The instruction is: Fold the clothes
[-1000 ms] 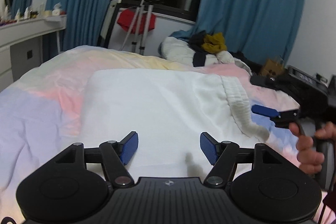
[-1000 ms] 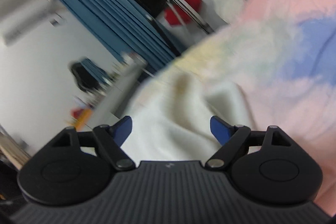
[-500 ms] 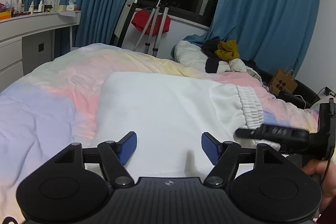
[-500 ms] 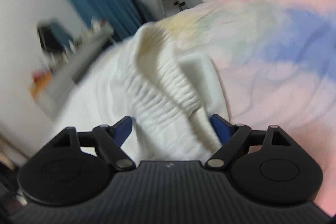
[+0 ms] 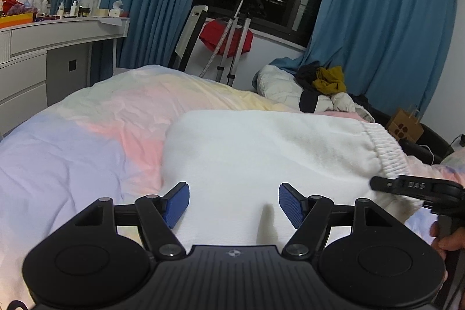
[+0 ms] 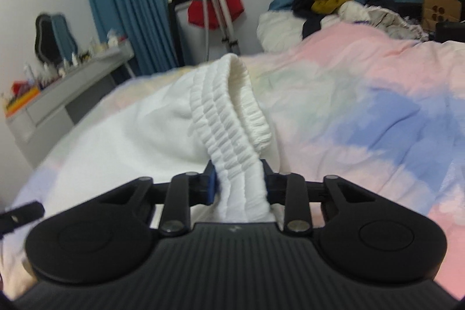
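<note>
While closing, right hand-held gripper (image 6: 239, 182) on waistband (image 6: 232, 118)

Left tongs (image 5: 234, 205): jaws wide apart, nothing between them, angled slightly downward. Right tongs (image 6: 239, 184): jaws closing, pads pressing a bunched waistband. Fingers (image 5: 444, 237) wrap the right handle.

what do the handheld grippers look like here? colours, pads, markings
Both match: the left gripper and right gripper have a matte black ribbed body with a small centre logo, two round black discs at the sides, black linkage arms with silver pivot screws, and textured blue pads. White lettering marks the right gripper's finger, seen side-on in the left wrist view. No sleeve visible.
</note>
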`<state>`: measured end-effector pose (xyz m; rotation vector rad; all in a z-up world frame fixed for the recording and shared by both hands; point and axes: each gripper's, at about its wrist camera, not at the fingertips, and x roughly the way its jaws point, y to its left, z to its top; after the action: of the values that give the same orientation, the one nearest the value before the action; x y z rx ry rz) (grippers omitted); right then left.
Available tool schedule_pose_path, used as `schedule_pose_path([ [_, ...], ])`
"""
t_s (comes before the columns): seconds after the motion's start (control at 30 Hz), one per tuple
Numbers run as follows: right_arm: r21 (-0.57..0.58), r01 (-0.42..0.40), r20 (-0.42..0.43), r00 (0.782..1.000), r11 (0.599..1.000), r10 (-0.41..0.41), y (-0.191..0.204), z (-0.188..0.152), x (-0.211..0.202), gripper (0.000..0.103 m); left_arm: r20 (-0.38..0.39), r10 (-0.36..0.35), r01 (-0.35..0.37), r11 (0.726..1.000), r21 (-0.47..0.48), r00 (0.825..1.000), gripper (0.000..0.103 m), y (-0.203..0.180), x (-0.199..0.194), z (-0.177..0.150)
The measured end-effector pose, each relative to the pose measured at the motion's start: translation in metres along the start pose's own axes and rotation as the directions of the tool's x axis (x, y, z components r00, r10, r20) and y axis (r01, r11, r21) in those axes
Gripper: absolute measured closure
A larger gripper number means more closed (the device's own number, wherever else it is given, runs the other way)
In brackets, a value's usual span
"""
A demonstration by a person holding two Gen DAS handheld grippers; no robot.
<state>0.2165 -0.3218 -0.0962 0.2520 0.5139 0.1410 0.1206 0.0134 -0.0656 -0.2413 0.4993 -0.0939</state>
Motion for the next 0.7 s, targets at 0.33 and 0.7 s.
schedule_pose_path([
  [0.33,0.056,0.179,0.094,0.978,0.982,-0.184,-0.028,0.005,-0.019,0.084,-0.027,-0.030,0.030,0.999,-0.019,0.999,0.031,0.006,-0.001,0.006],
  [0.7,0.344,0.145,-0.117,0.987,0.928,-0.111,-0.086,-0.013,0.004,0.071,-0.148,-0.112,0.075,0.969,-0.236,0.983,0.019,0.049,0.030,0.000],
])
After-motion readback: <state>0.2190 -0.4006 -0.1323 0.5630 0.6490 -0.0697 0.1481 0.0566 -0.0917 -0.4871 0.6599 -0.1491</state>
